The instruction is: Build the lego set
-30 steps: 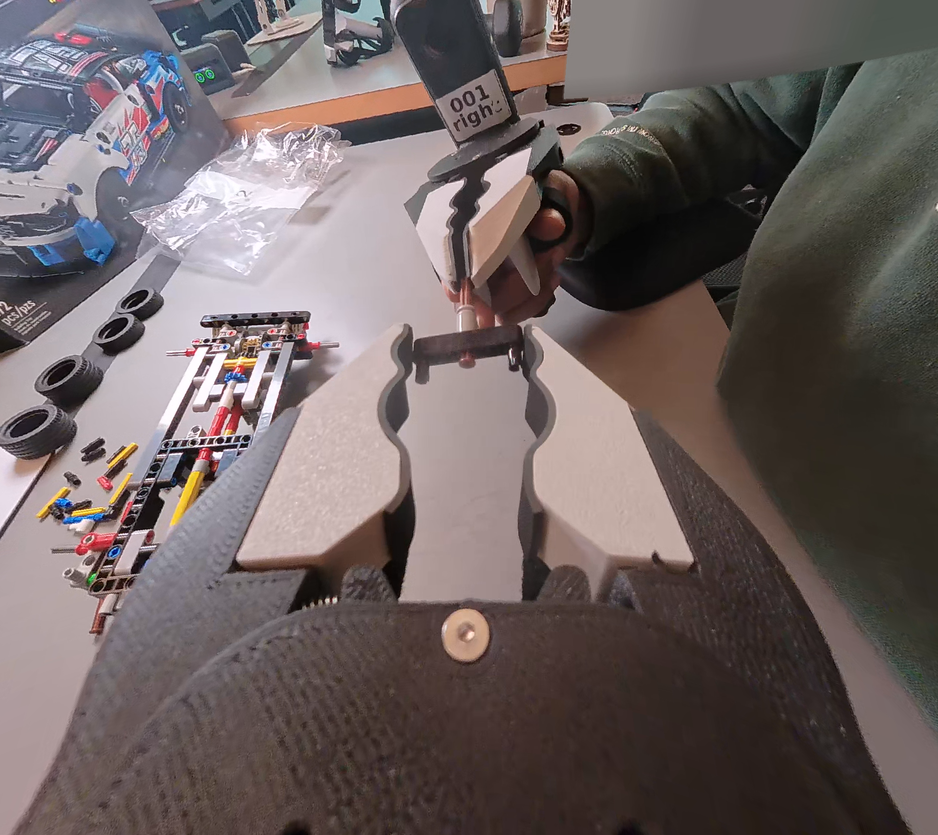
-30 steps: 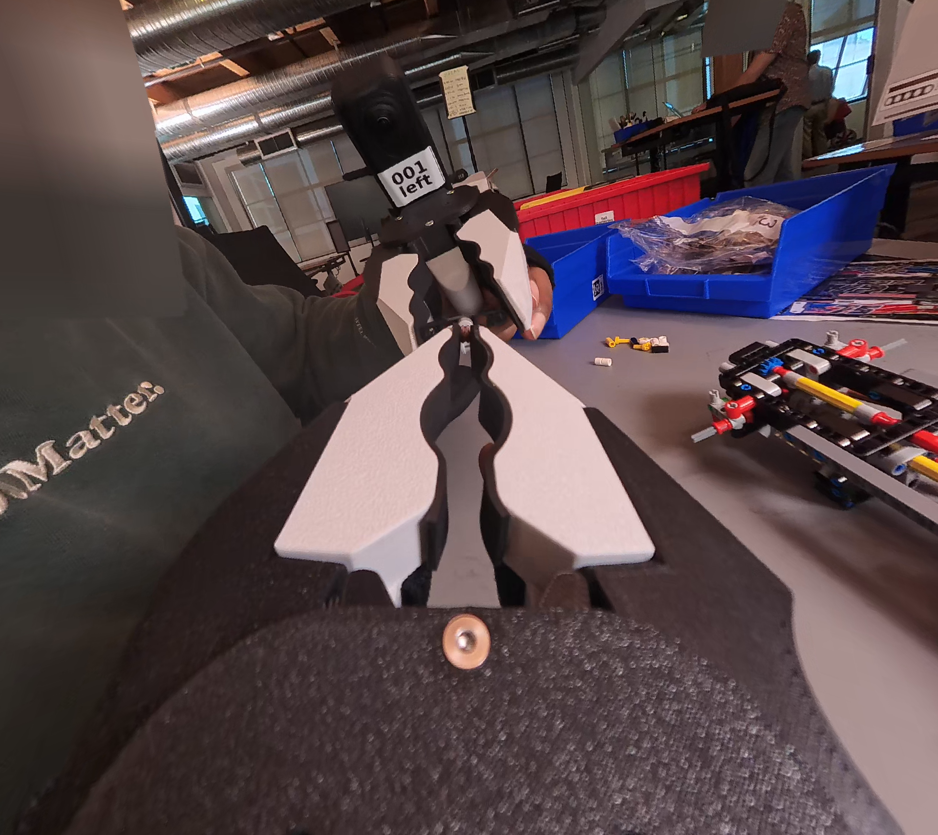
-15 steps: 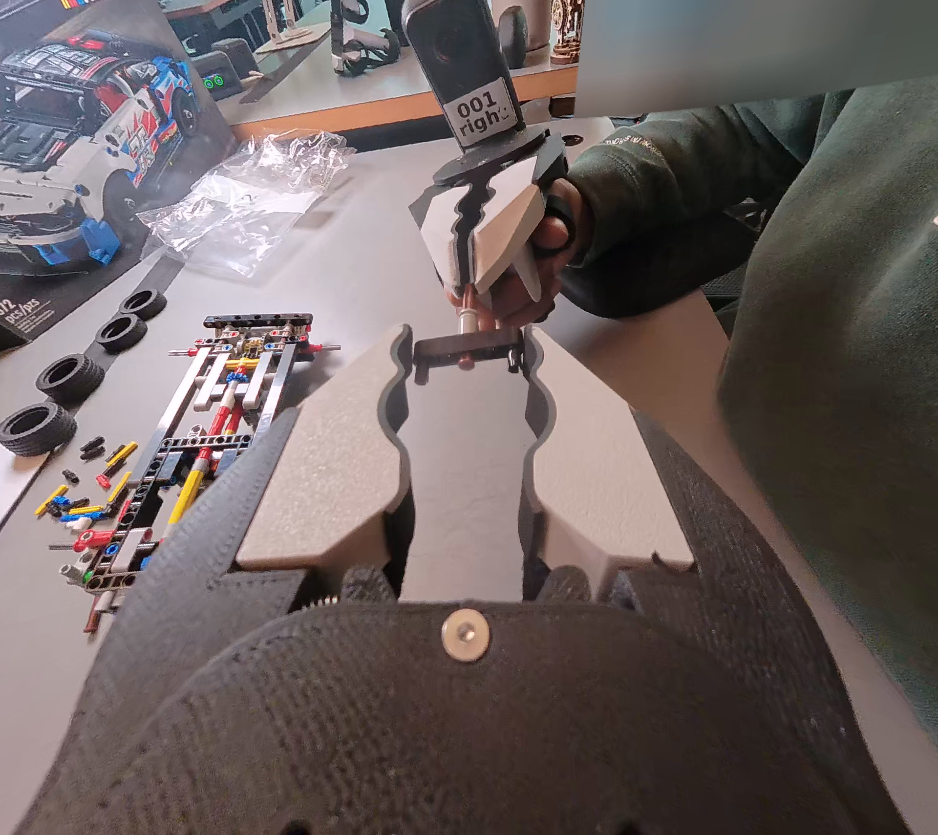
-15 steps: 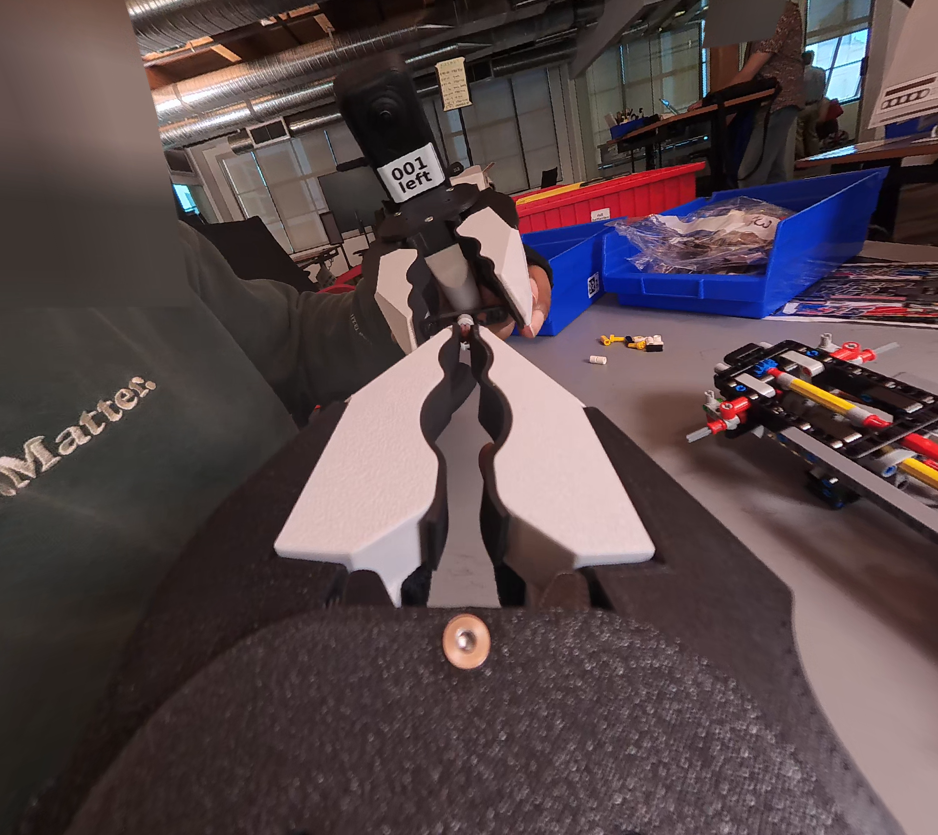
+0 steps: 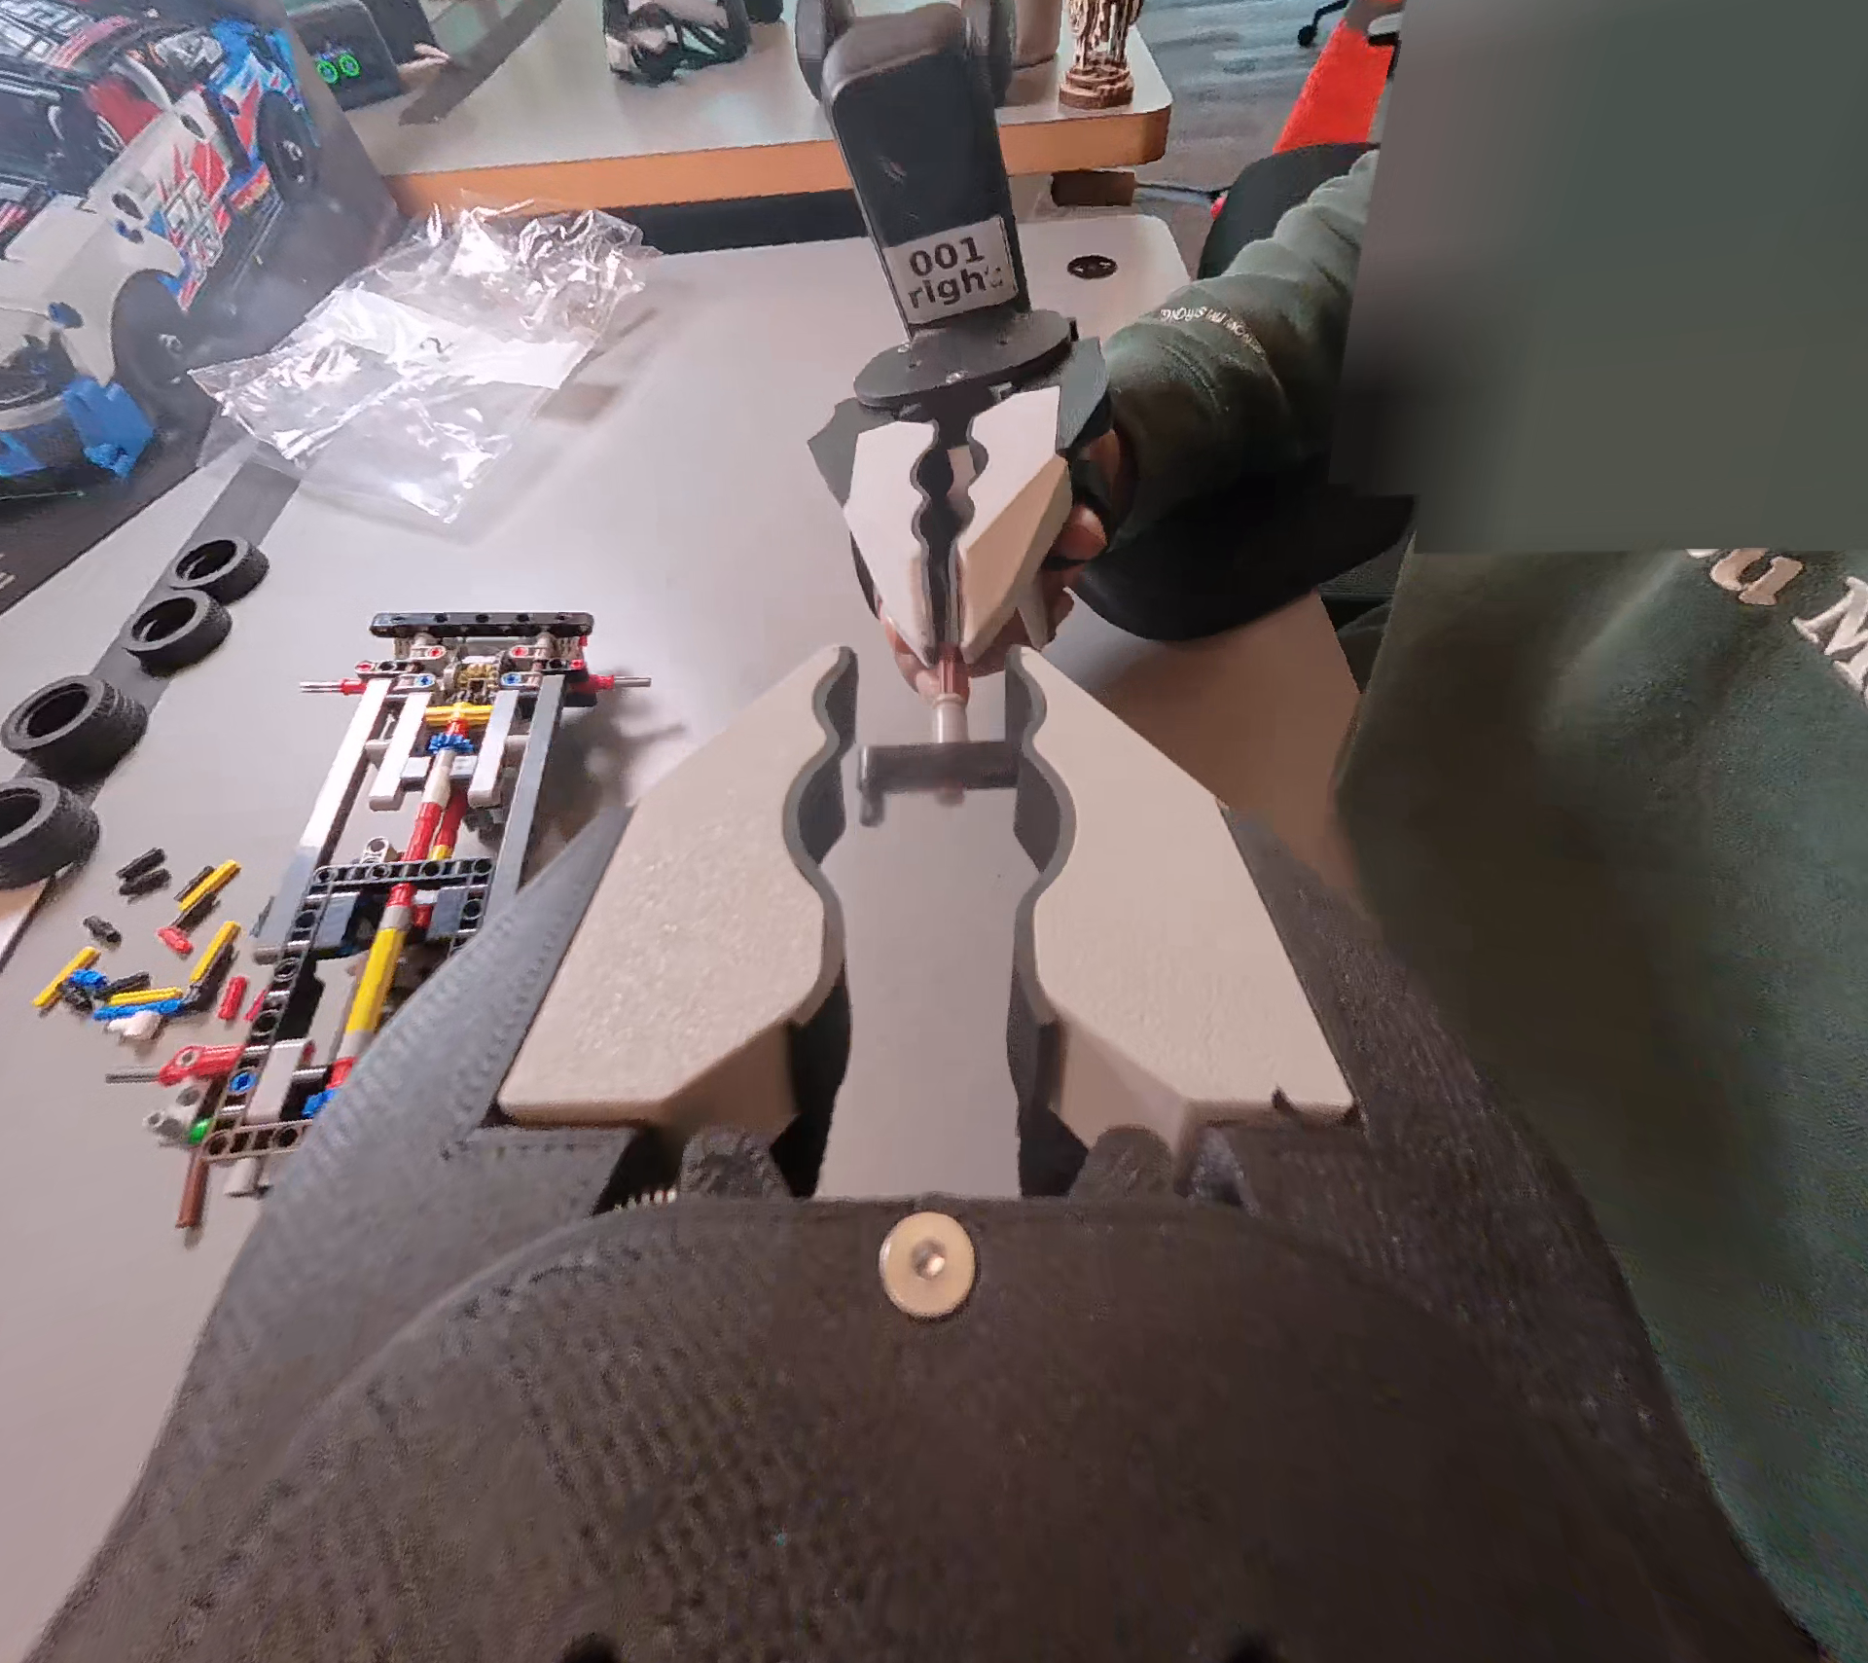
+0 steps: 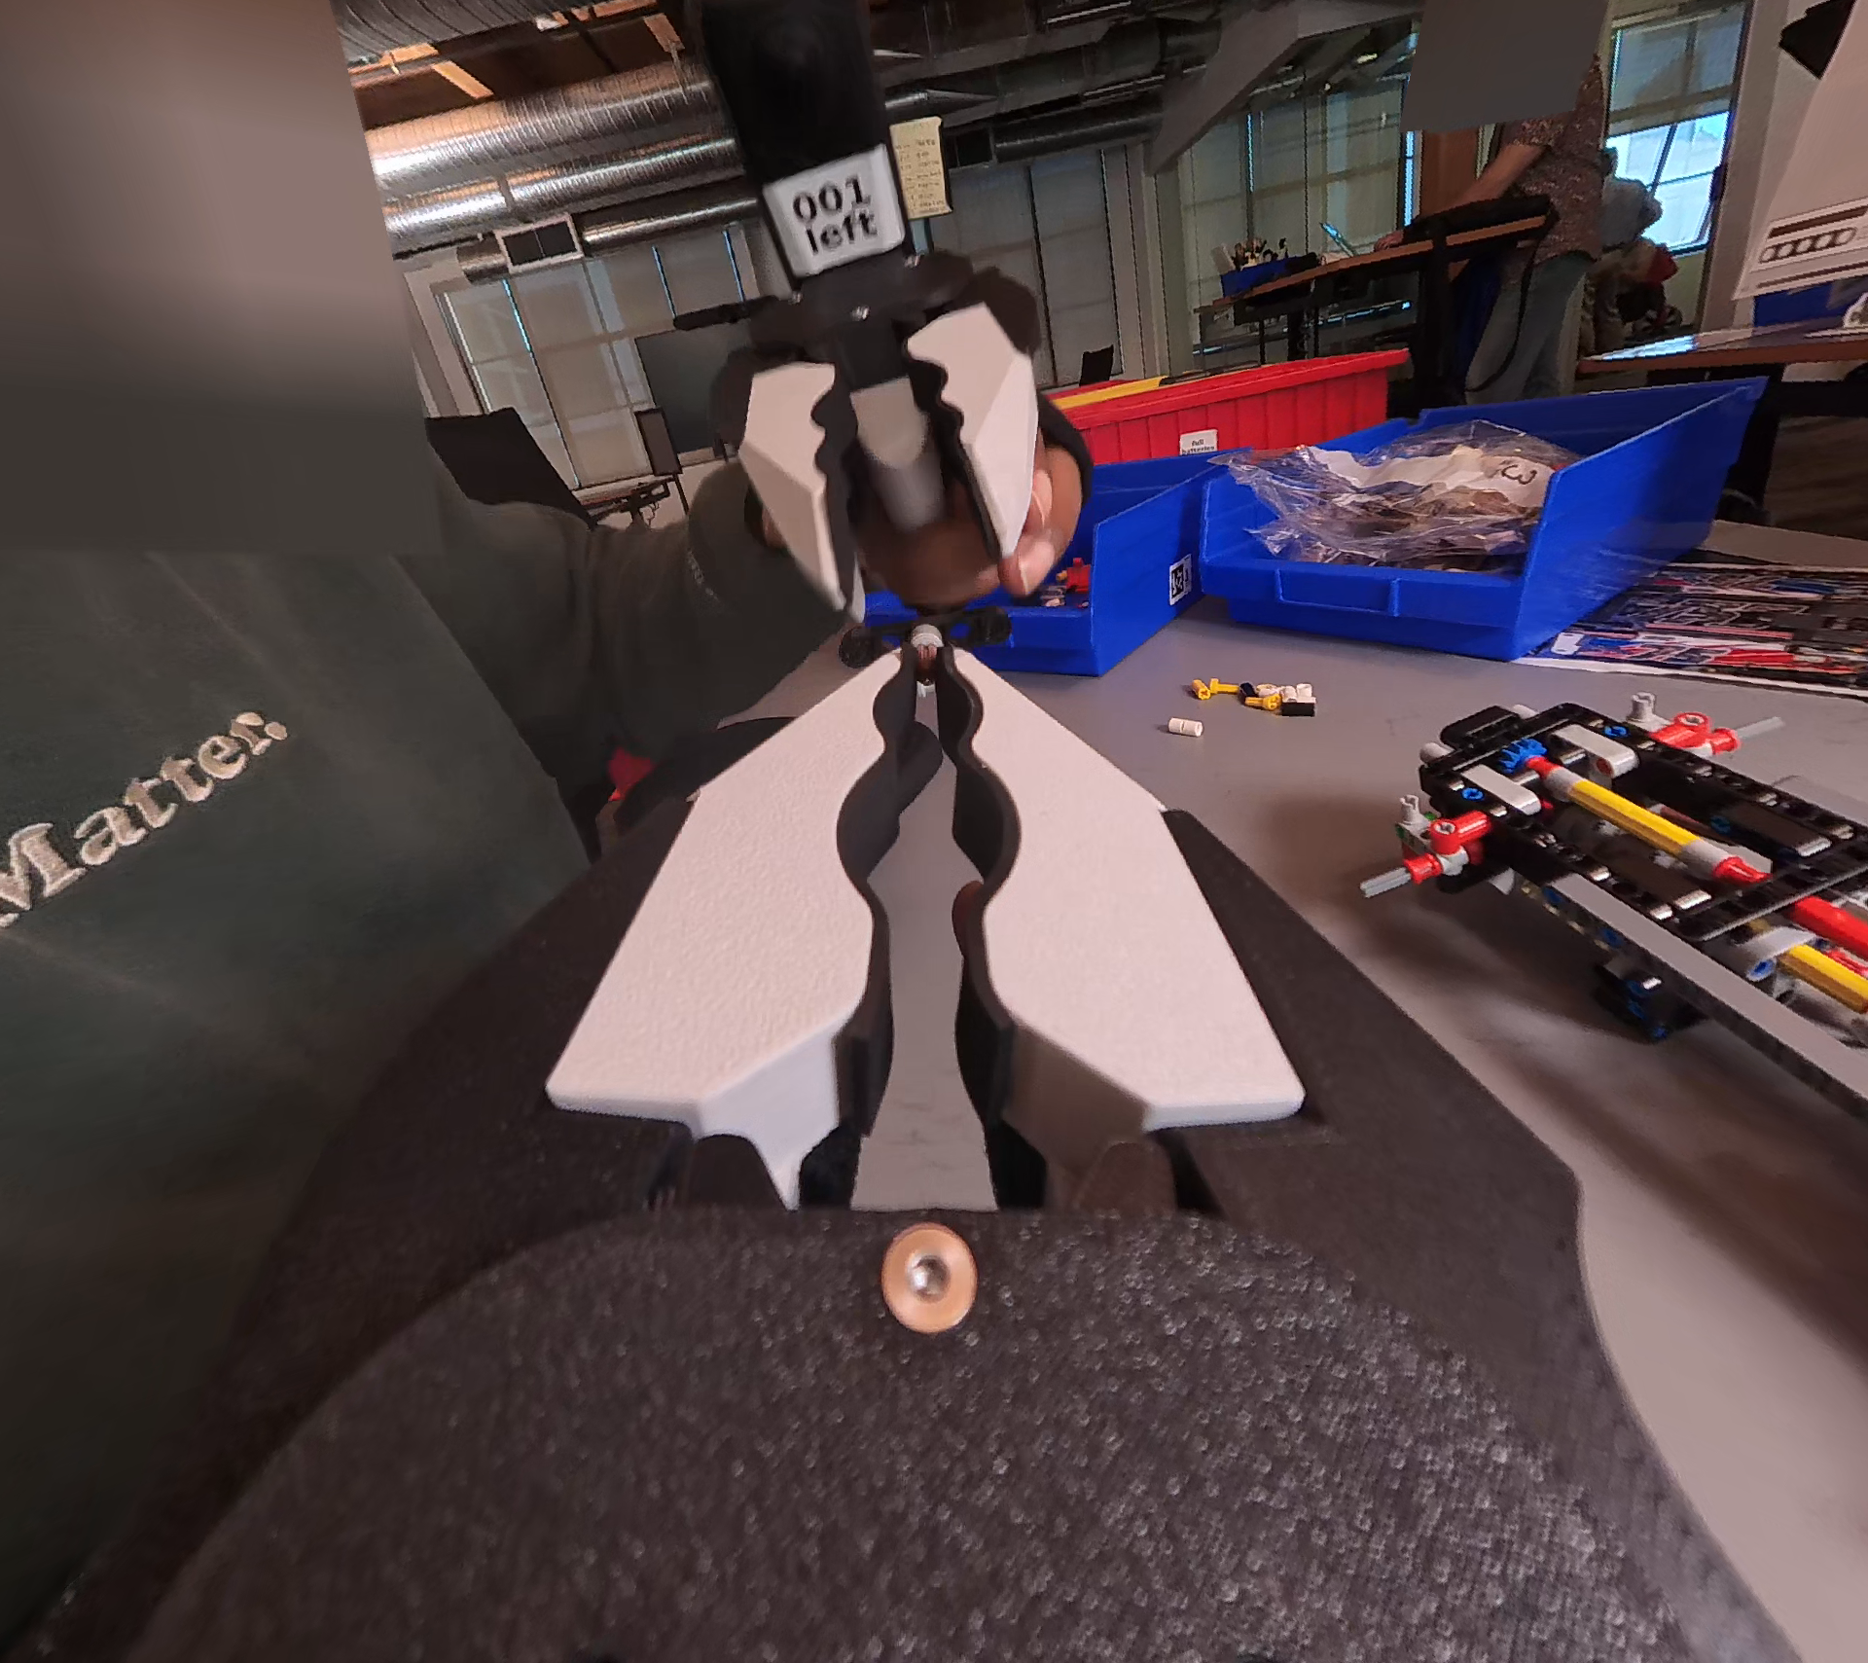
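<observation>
My right gripper [image 6: 925,672] is shut on a thin axle with a grey bush [image 5: 947,720]; it also shows in the left wrist view [image 5: 940,654], pointing down. A short black beam [image 5: 935,767] sits crosswise on the end of that axle, and shows in the right wrist view [image 6: 925,634] just past my fingertips. My left gripper [image 5: 925,674] is open about the beam's width. The beam lies between its jaws in the picture, with a gap at the beam's left end. In the right wrist view the left gripper [image 6: 925,578] hangs just above the beam.
The partly built chassis [image 5: 404,887] lies on the grey table, also in the right wrist view [image 6: 1668,836]. Black tyres [image 5: 71,715], loose small parts [image 5: 152,957], a plastic bag [image 5: 425,371] and the set's box [image 5: 121,149] lie left. Blue bins [image 6: 1466,563] stand behind. Less than 4 cm separates the two grippers' tips.
The black beam has left my left gripper's fingertips and now looks smaller and farther off, on the axle. Both grippers have shifted, and the left one has risen in the right wrist view.
</observation>
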Motion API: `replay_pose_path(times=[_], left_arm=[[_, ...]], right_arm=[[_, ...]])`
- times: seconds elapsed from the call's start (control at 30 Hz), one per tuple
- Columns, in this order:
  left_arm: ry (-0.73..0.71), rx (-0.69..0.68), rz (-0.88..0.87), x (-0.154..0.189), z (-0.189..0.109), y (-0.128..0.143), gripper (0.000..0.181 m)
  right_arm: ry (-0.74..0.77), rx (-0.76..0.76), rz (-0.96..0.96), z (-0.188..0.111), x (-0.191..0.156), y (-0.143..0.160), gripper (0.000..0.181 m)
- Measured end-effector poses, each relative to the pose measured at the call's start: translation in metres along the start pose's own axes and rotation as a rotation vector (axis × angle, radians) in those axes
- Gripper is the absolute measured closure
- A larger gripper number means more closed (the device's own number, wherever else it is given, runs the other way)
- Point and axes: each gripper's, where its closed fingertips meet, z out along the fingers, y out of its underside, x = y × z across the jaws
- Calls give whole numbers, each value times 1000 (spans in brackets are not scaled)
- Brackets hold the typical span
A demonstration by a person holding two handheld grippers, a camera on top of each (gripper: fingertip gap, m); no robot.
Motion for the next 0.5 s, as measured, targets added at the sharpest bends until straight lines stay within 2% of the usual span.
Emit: replay_pose_path(times=[0.1, 0.27, 0.5], left_arm=[[47, -99, -33, -4, -4, -4, 159], [101, -403, -12, -1, 3, 17, 164], [125, -604, 71, 2, 14, 30, 168]], right_arm=[[7, -16, -11, 1, 1, 4, 181], [42, -53, -62, 3, 3, 9, 181], [80, -90, -117, 4, 5, 13, 181]])
